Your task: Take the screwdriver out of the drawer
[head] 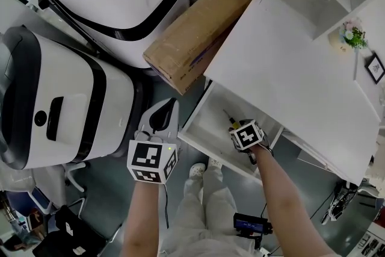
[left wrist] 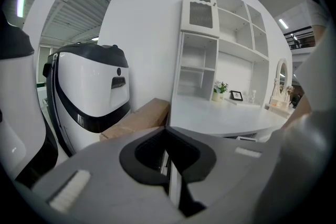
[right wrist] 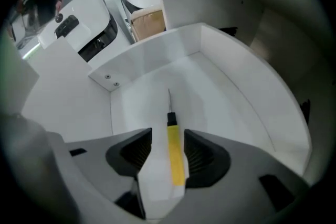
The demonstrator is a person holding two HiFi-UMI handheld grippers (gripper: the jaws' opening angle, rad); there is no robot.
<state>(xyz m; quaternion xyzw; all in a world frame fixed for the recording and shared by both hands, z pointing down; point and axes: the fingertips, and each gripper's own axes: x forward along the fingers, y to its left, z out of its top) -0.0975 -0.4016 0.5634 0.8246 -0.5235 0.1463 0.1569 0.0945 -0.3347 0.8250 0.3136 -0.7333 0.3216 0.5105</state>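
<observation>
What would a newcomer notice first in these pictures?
The yellow-handled screwdriver lies in the open white drawer, right between the open right tongs, not yet gripped. In the head view, two big white-and-black machines fill the left, and a cardboard box lies between the upper one and the white desk.

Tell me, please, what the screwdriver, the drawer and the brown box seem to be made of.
The screwdriver has a yellow handle, probably plastic, smooth and matte, and a thin grey shaft, likely metal. The drawer looks like white painted or laminated board, smooth, with screw heads at one corner. The box is brown cardboard, matte, with creased edges.
</observation>
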